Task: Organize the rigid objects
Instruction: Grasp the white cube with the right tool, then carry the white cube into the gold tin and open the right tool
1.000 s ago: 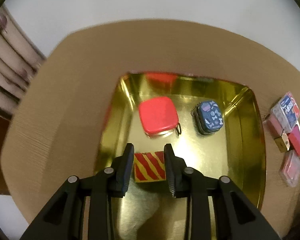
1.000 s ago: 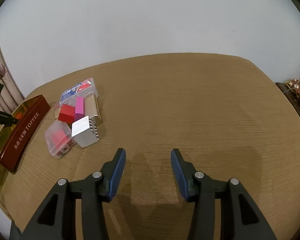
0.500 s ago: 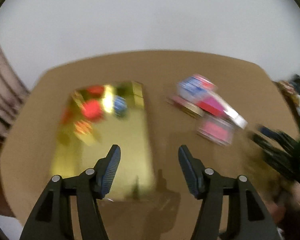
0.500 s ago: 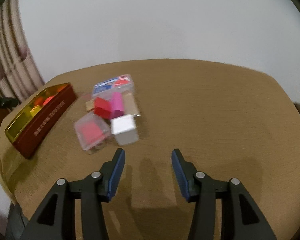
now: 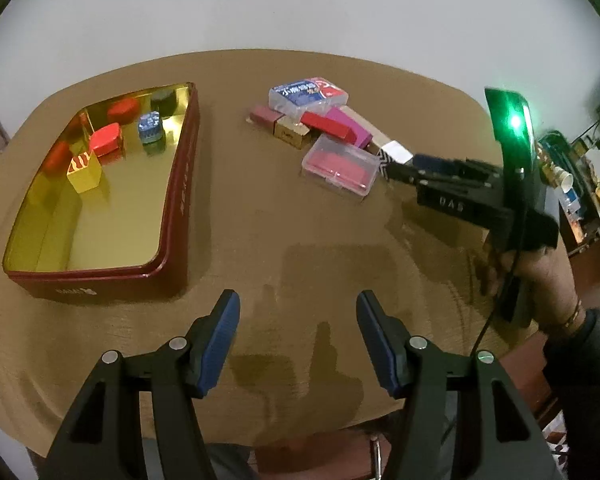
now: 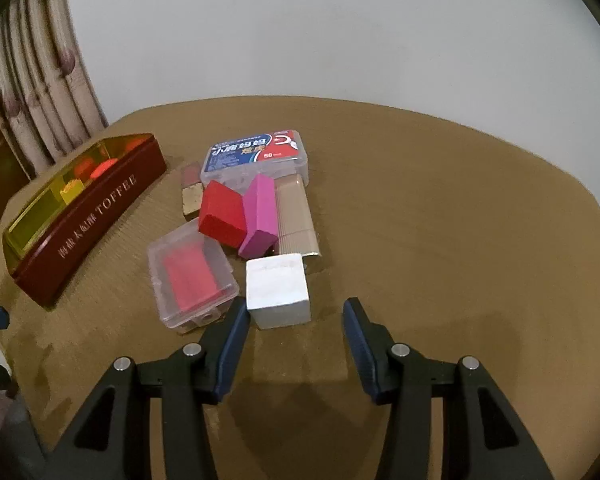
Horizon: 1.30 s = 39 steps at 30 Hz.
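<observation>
On a round brown table [image 5: 300, 208] with a fine woven texture stands a dark red metal tin [image 5: 176, 200], gold and shiny inside; on its long wall the word "TOFFEE" can be read in the right wrist view, with some Chinese characters beside it. Inside the tin, at the far end, are a yellow box with red stripes [image 5: 84, 170], a red tin [image 5: 107, 143] and a small blue patterned tin [image 5: 151, 127]. To the right of the tin, apart from it, a heap of small boxes lies close together: a clear plastic case with a blue and red label [image 6: 256, 156], a red block [image 6: 222, 218] and a pink block [image 6: 260, 216] leaning on each other, a ribbed beige box [image 6: 296, 216], a small gold box [image 6: 192, 202], a clear case with a pink insert [image 6: 192, 276], and a white cube [image 6: 278, 290]. The right gripper [image 6: 296, 334] has its jaws apart with nothing clamped; its left finger is just beside the white cube and the clear case, and the cube is in front of the gap. The left gripper [image 5: 298, 338] is also apart and empty, above bare table, between the tin and the heap. At the left of the right wrist view hangs a striped curtain [image 6: 40, 92] before a white wall.
</observation>
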Tool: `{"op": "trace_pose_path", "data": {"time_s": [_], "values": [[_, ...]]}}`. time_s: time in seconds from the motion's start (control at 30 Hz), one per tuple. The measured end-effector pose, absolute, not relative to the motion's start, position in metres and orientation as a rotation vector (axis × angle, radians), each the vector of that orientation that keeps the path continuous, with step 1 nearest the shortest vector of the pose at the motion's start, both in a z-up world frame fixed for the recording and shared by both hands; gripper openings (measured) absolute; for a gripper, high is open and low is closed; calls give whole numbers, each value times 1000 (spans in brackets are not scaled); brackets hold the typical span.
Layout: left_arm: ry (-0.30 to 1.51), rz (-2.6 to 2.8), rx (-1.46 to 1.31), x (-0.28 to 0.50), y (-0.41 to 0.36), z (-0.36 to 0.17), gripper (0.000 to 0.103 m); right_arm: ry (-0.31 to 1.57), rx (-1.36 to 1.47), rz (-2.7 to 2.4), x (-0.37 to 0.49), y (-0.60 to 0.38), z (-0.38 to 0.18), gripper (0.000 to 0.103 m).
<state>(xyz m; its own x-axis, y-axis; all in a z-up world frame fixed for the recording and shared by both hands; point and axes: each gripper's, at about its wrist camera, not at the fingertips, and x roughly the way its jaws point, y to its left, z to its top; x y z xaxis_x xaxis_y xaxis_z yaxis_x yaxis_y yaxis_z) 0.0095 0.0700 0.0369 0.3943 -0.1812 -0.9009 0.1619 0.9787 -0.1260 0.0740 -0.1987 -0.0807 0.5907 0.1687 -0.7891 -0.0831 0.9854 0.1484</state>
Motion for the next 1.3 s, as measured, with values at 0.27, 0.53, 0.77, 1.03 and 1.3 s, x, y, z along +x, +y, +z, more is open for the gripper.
{"op": "trace_pose_path", "data": {"time_s": [0.27,0.53,0.77,1.03,1.3], "values": [[1160,-212,-6,9,68,22,57,951,38,144,92,-190,-92,30],[1130,-185,18,-13,77,25,57,876,88,190,75,-182,-52,30],[1135,-118,-12,-38,108,27,57,797,69,482,112,-86,21,30],[1128,3,-79,-55,170,30,57,931,-71,609,187,40,-5,30],[1141,8,-154,-51,198,28,57,1085,-180,585,229,91,-40,30]]}}
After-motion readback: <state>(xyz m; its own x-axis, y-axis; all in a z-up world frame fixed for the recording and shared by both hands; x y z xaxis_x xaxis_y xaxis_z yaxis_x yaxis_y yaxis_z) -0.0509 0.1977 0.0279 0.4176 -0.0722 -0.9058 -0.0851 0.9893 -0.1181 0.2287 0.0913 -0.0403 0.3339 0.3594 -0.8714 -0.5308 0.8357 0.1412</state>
